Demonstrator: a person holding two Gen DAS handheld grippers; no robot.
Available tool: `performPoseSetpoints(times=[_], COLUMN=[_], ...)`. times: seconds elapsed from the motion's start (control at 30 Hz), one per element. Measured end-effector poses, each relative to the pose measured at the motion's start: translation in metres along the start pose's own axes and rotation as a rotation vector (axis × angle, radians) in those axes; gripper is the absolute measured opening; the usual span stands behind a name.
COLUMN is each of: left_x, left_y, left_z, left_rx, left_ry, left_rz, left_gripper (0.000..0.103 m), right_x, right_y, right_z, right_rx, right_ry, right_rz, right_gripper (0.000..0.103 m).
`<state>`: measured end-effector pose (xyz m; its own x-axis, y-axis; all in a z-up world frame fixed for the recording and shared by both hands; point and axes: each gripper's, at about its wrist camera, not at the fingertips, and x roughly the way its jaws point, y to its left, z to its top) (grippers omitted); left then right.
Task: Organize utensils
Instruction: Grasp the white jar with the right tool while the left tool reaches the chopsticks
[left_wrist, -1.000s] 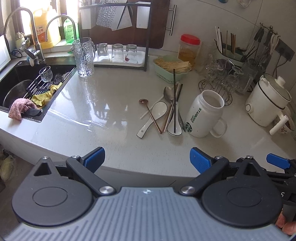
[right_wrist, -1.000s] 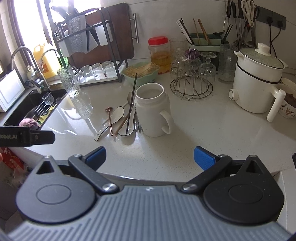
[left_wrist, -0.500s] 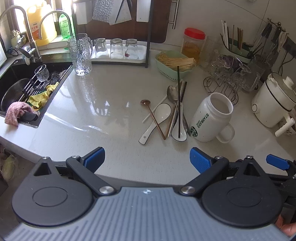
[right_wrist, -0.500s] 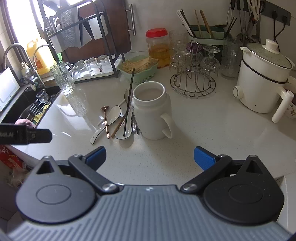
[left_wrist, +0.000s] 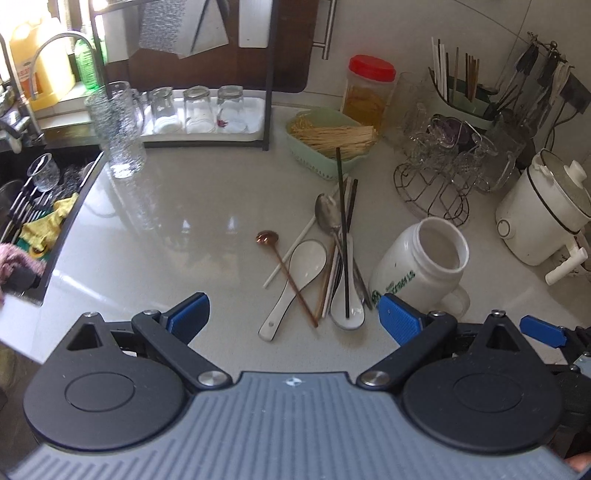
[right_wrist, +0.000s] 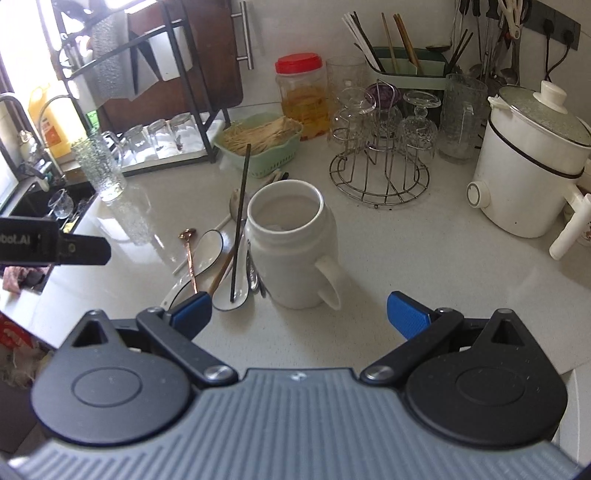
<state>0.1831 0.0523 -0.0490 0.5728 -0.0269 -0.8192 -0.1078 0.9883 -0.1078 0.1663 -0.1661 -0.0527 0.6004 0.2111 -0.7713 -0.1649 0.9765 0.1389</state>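
Observation:
A heap of utensils lies on the pale counter: two white ceramic spoons (left_wrist: 301, 275), a copper spoon (left_wrist: 284, 267), a metal spoon (left_wrist: 325, 214) and black chopsticks (left_wrist: 343, 229). Beside them on the right stands a white mug (left_wrist: 417, 266), empty as far as I see. My left gripper (left_wrist: 293, 314) hovers open just short of the heap. My right gripper (right_wrist: 299, 314) is open in front of the mug (right_wrist: 291, 251), with the utensils (right_wrist: 221, 258) at its left finger.
A black sink (left_wrist: 33, 214) with dishes lies at the left. Behind stand a glass pitcher (left_wrist: 118, 129), a tray of glasses (left_wrist: 199, 110), a green basket (left_wrist: 328, 140), a red-lidded jar (right_wrist: 303, 96), a wire glass rack (right_wrist: 380, 147), a chopstick holder (right_wrist: 406, 70) and a white pot (right_wrist: 532, 166).
Both grippers have moved forward over the counter toward the utensils and the mug. Both stay open; nothing on the counter has moved.

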Motion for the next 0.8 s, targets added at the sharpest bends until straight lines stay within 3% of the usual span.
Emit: performPoseSetpoints(times=[0.23,0.5,0.8], left_x=[0.033,0.085,0.123], left_y=[0.005,0.008,0.007], left_z=[0.026,0.051,0.075], left_rx=[0.044,0.086,0.113], left_ry=[0.01,0.075,0.106], left_rz=[-0.055,-0.121,-0.171], left_gripper=[0.1,0.1,0.1], right_x=[0.021,0.047,0.074], right_y=[0.005,0.013,0.023], right_z=[0.009,0.014,0.021], right_rx=[0.013,0.006,0.002], right_ry=[-0.006,-0.014,-0.007], right_rz=[-0.014,-0.056,-0.136], right_gripper=[0.103,0.103,0.102])
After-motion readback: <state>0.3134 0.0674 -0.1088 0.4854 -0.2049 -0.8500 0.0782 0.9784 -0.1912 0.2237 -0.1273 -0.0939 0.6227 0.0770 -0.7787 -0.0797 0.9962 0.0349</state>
